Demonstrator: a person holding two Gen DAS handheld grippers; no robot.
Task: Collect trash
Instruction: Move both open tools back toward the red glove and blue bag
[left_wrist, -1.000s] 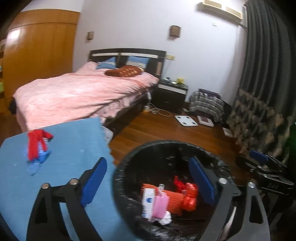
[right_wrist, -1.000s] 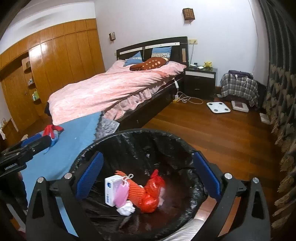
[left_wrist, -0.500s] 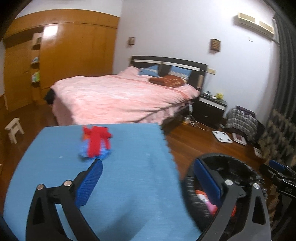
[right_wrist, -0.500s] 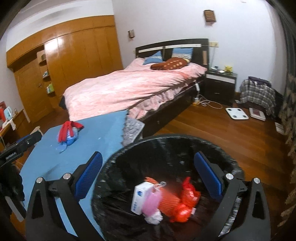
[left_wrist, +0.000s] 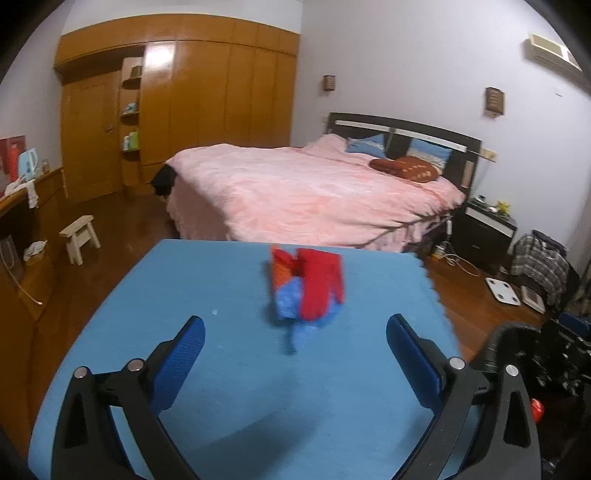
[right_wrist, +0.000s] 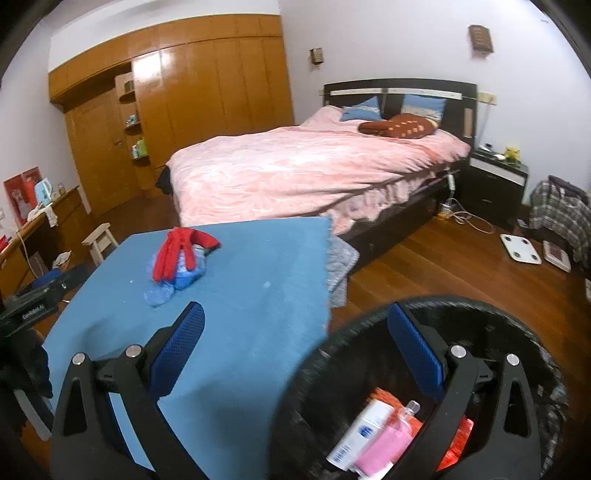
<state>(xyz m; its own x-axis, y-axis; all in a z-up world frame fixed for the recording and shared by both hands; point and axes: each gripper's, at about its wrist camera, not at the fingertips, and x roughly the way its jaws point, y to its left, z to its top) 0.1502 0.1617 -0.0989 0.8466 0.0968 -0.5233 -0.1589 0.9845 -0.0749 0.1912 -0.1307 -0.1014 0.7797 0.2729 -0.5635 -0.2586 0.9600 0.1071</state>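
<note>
A red and blue bundle of trash (left_wrist: 306, 291) lies on the blue-covered table (left_wrist: 207, 369); it also shows in the right wrist view (right_wrist: 181, 258). My left gripper (left_wrist: 295, 354) is open and empty, just short of the bundle. My right gripper (right_wrist: 295, 343) is open and empty, over the gap between table edge and the black-bagged trash bin (right_wrist: 517, 325). In the bin lie a white box (right_wrist: 358, 435), a pink item (right_wrist: 384, 446) and red-orange trash (right_wrist: 461, 439). The bin rim shows at the left wrist view's right edge (left_wrist: 517, 343).
A pink bed (left_wrist: 314, 192) stands behind the table. A small wooden stool (left_wrist: 79, 238) and a desk (left_wrist: 22, 221) are on the left. A nightstand (right_wrist: 495, 184), a floor scale (right_wrist: 521, 249) and cables (right_wrist: 465, 218) are on the right.
Both grippers swung left from over the bin toward the table. The left one now faces the red and blue bundle; the bin has slid to the right in both views.
</note>
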